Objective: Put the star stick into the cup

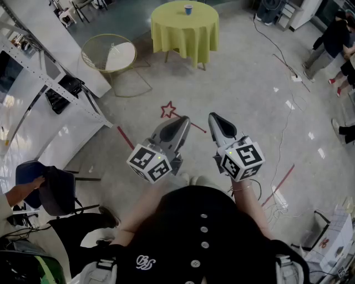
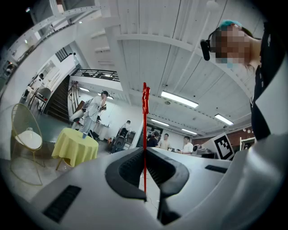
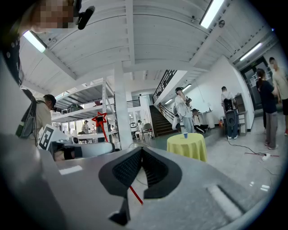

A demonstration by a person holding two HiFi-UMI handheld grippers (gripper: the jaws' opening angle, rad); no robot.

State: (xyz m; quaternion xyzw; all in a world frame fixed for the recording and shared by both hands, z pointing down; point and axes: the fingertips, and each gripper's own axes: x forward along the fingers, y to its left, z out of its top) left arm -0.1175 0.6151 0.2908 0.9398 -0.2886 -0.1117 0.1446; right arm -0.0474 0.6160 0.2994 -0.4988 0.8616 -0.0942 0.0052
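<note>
A thin red stick topped by a red star (image 1: pixel 168 109) is clamped across the tips of my left gripper (image 1: pixel 186 119), which is shut on it. In the left gripper view the star stick (image 2: pixel 145 103) stands upright between the jaws of the left gripper (image 2: pixel 145 150), its star edge-on. My right gripper (image 1: pixel 212 116) is shut and empty beside it. In the right gripper view the star (image 3: pixel 99 119) shows off to the left of the right gripper (image 3: pixel 141 150), and the stick's lower end passes under the jaws. The small blue cup (image 1: pixel 188 9) stands far ahead on a round table with a yellow cloth (image 1: pixel 186 28). The cup (image 2: pixel 83 134) also shows in the left gripper view, and the cup (image 3: pixel 185 134) in the right one.
A round wire chair (image 1: pixel 108 54) stands left of the table, and a white shelving rack (image 1: pixel 50 77) runs along the left. Cables (image 1: pixel 283 66) and red tape strips (image 1: pixel 125 137) lie on the concrete floor. People (image 1: pixel 333 39) stand at the far right.
</note>
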